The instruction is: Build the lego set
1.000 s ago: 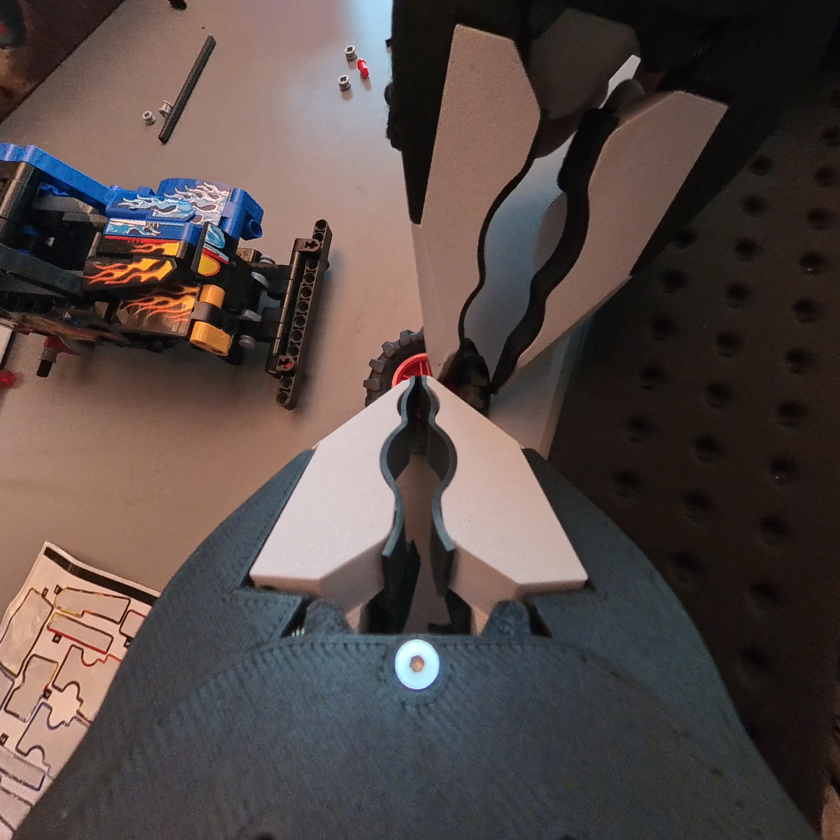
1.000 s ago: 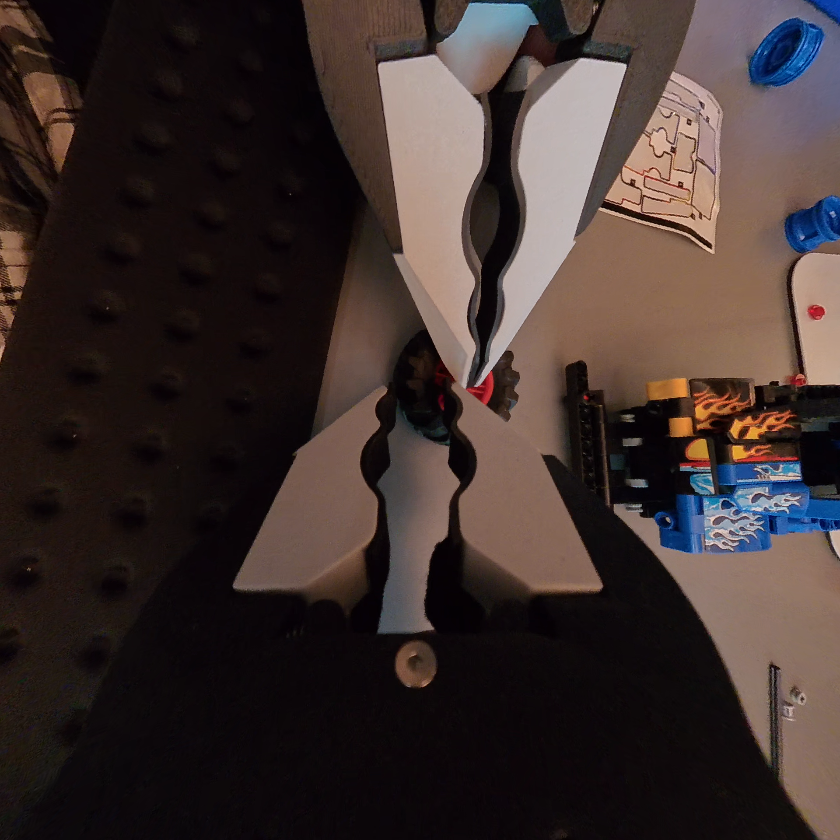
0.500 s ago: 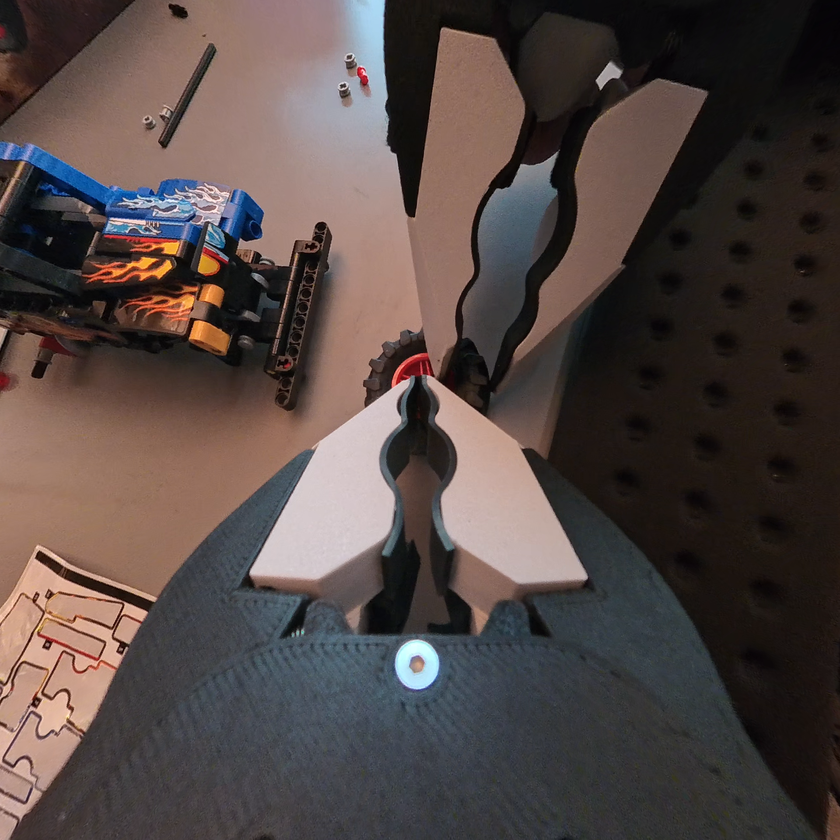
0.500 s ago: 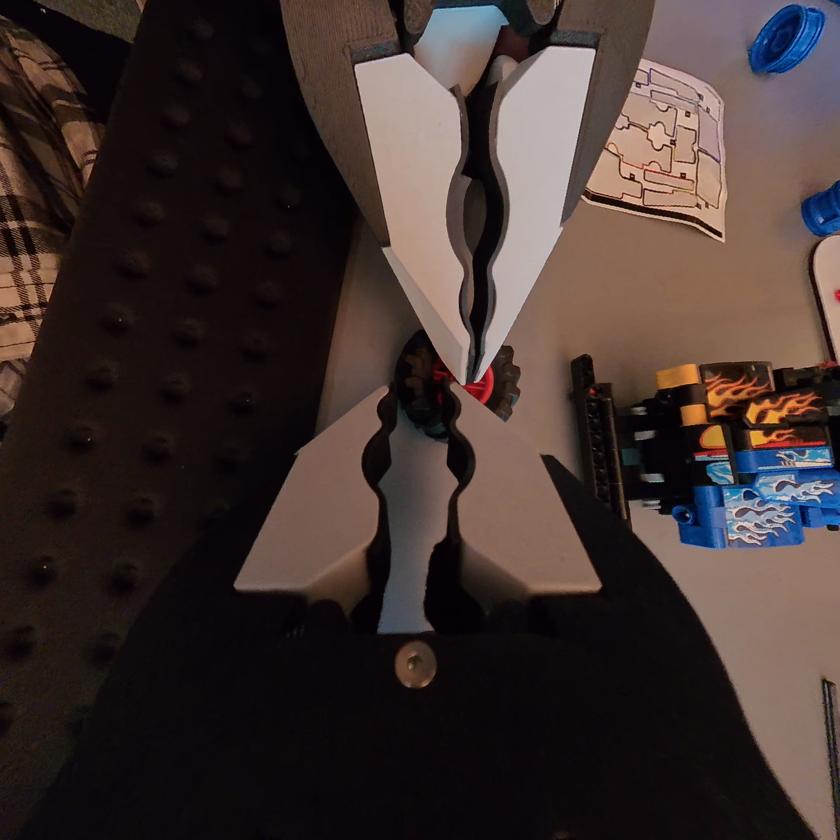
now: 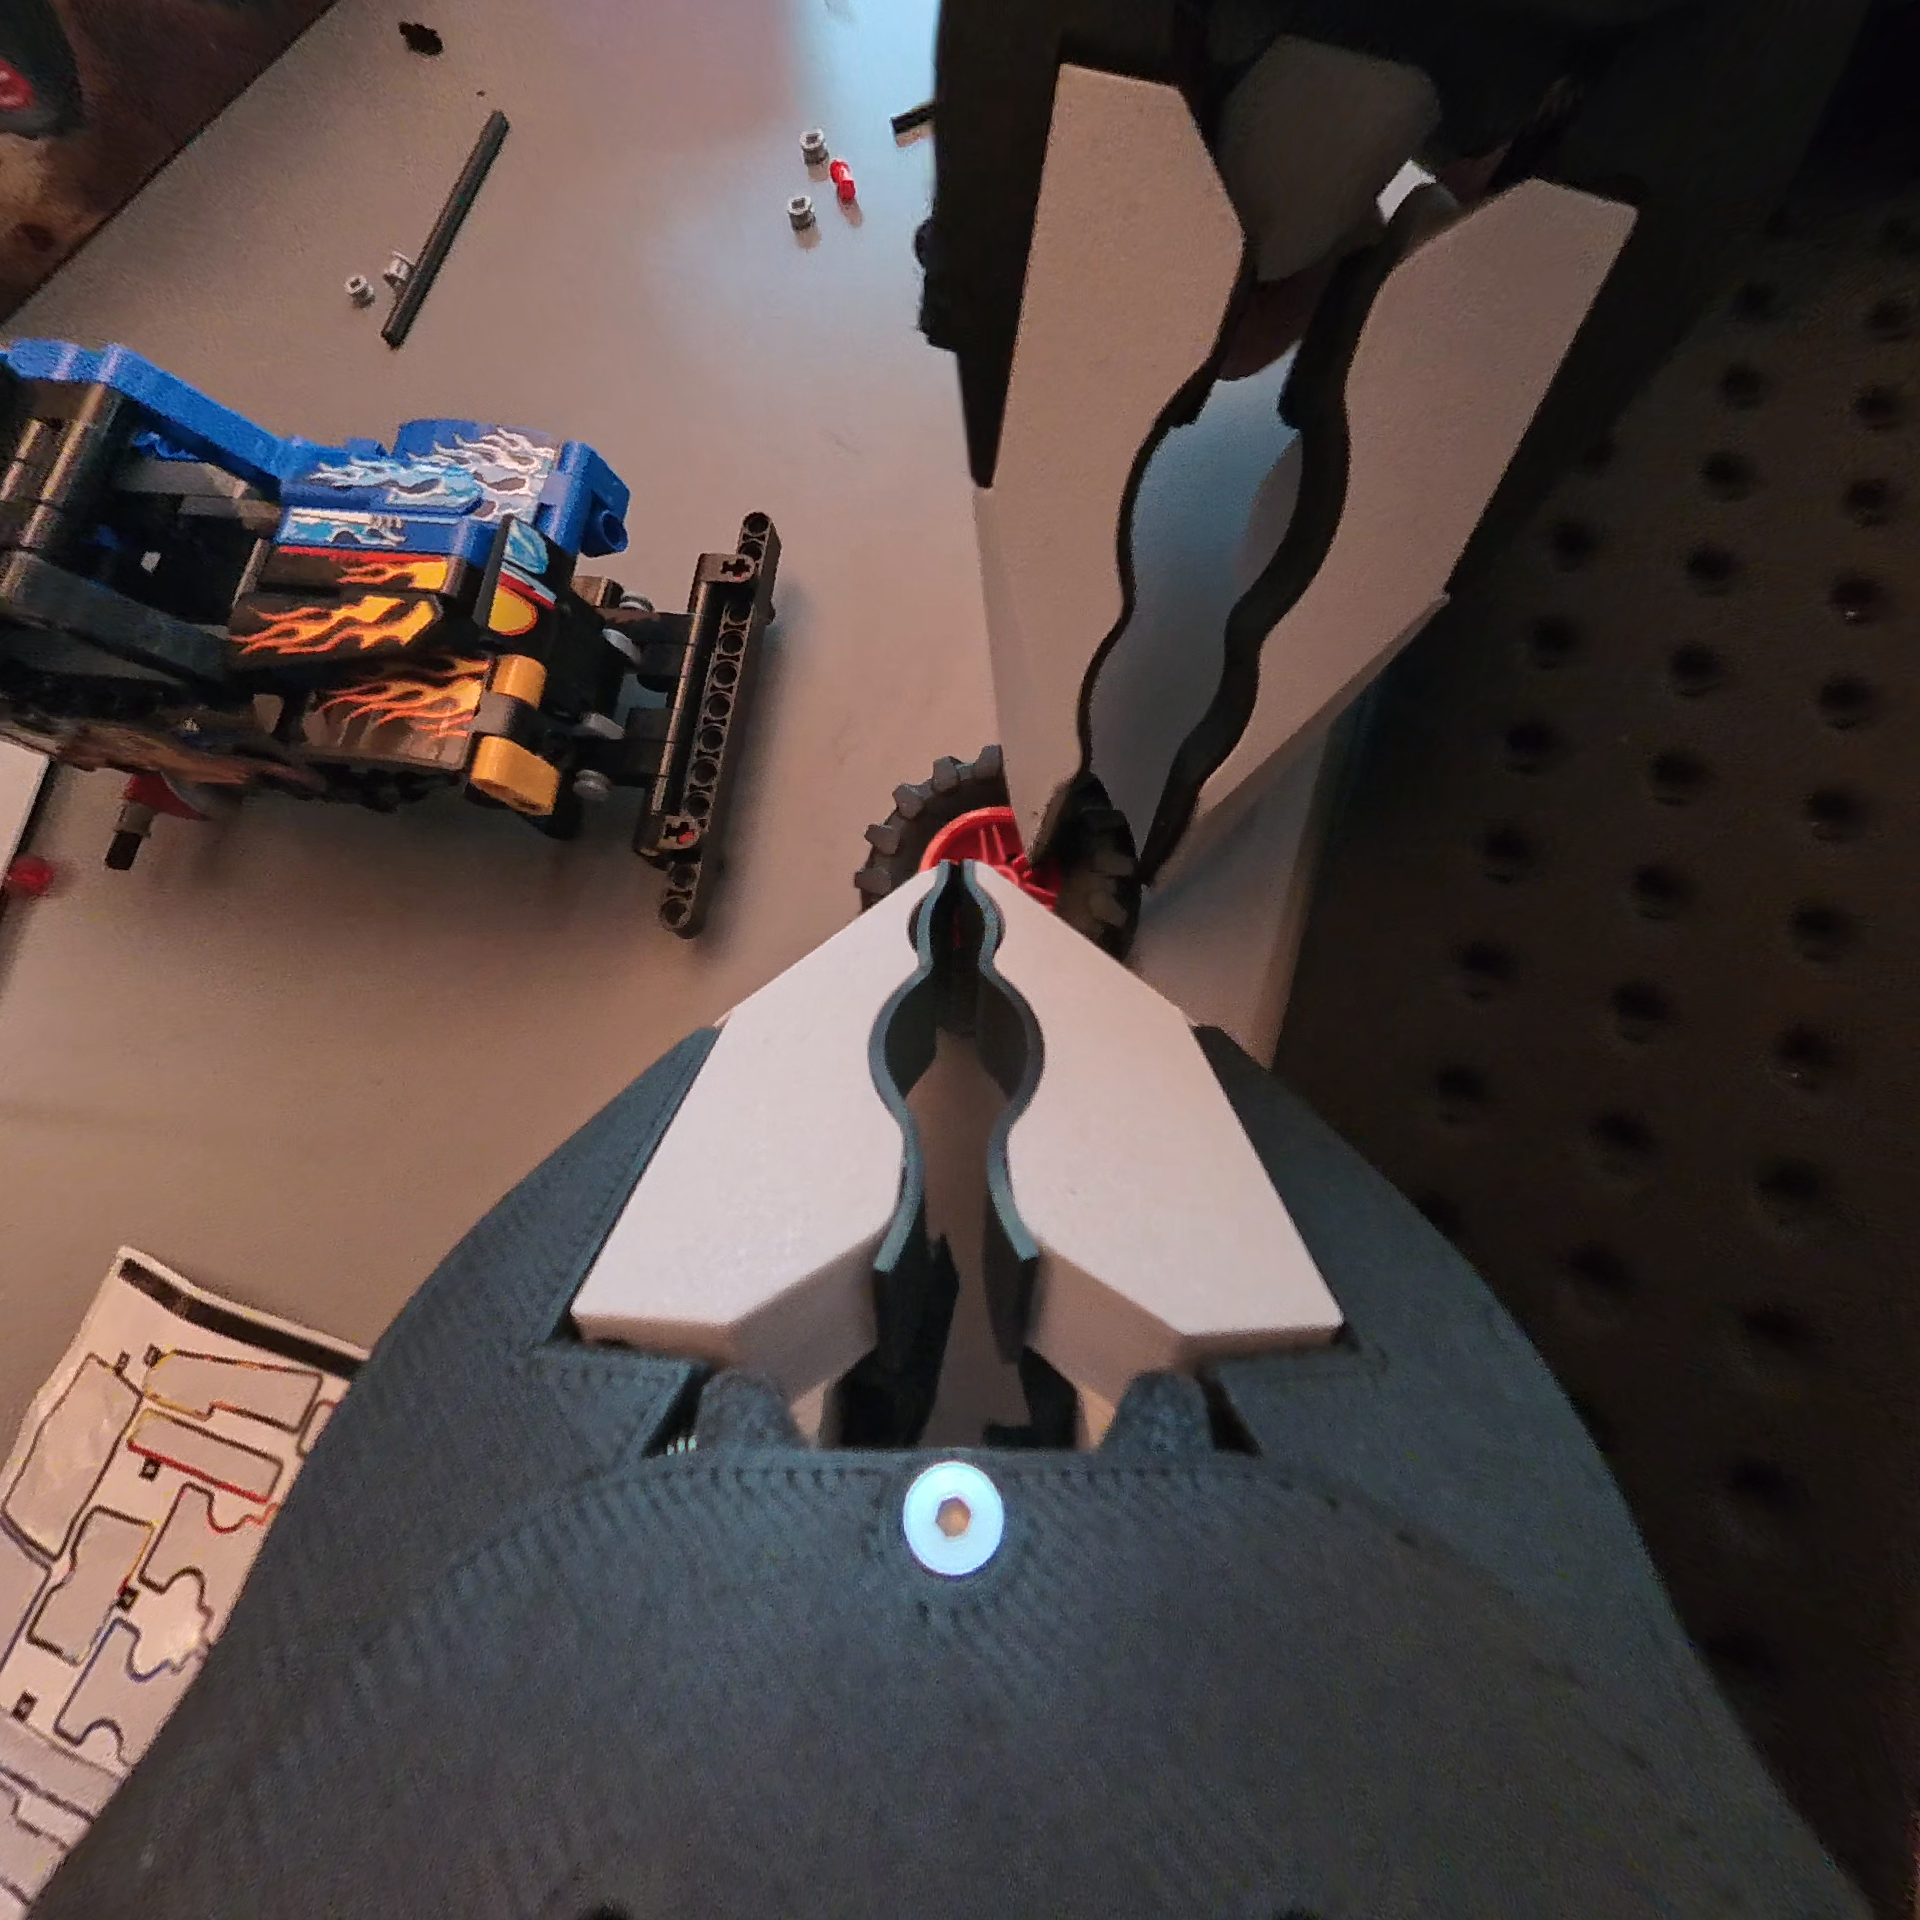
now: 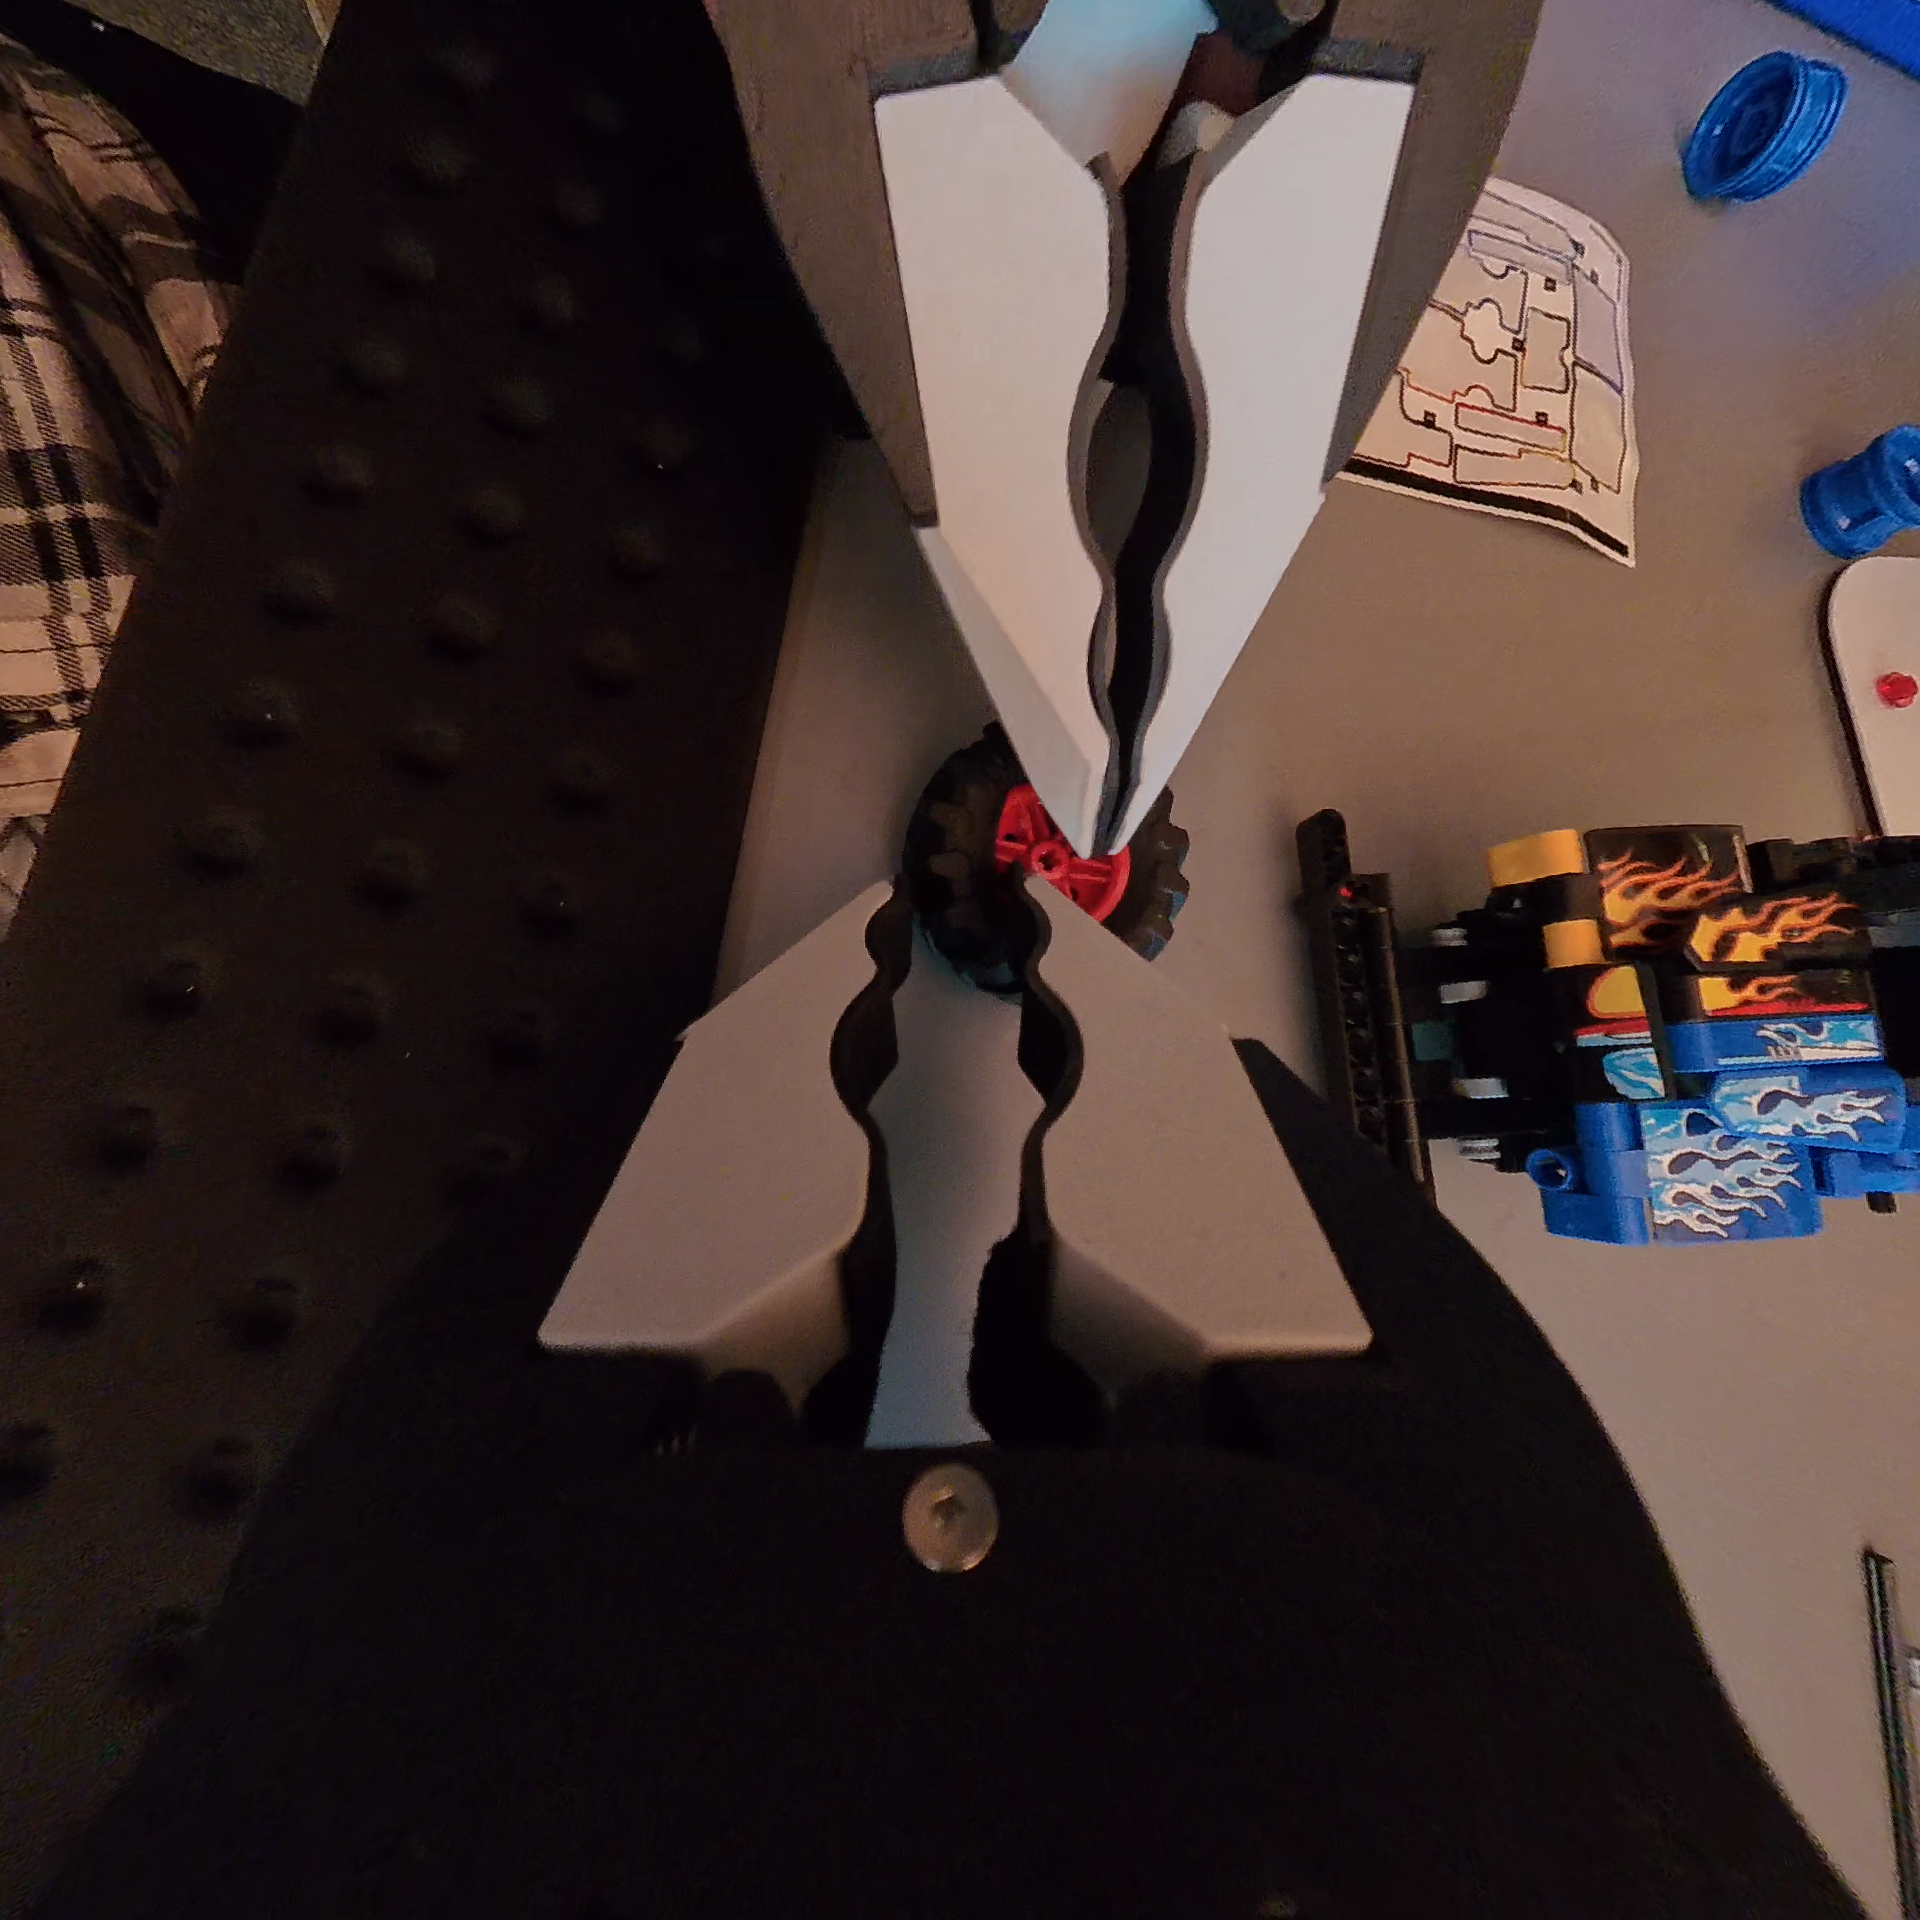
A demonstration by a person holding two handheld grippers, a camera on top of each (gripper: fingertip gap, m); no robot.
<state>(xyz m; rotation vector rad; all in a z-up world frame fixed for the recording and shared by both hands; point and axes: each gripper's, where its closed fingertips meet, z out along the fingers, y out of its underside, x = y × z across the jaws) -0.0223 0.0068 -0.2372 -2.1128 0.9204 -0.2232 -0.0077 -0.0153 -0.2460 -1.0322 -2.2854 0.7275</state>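
Observation:
A small wheel with a black knobby tyre (image 5: 914,810) and a red hub (image 5: 977,836) is held between both grippers just above the grey table. My left gripper (image 5: 956,873) is shut on the red hub's rim; it comes in from the top of the right wrist view (image 6: 1112,842). My right gripper (image 6: 966,904) is shut on the tyre (image 6: 940,862), its fingers on either side of the tread; it also shows at the top of the left wrist view (image 5: 1101,842). The red hub (image 6: 1023,836) faces the right camera. The part-built truck (image 5: 395,623) with flame stickers lies nearby.
The truck (image 6: 1714,1018) lies right of the wheel. A sticker sheet (image 5: 135,1507), a black axle (image 5: 447,223), grey bushes (image 5: 800,208) and a red pin (image 5: 842,182) lie on the table. Two blue hubs (image 6: 1766,125) and a white tray (image 6: 1881,727) sit far right. A black perforated mat (image 6: 364,727) borders the table.
The wheel has turned in the grippers, so more of the red hub faces the right camera. The left gripper has shifted slightly. Both grippers keep hold.

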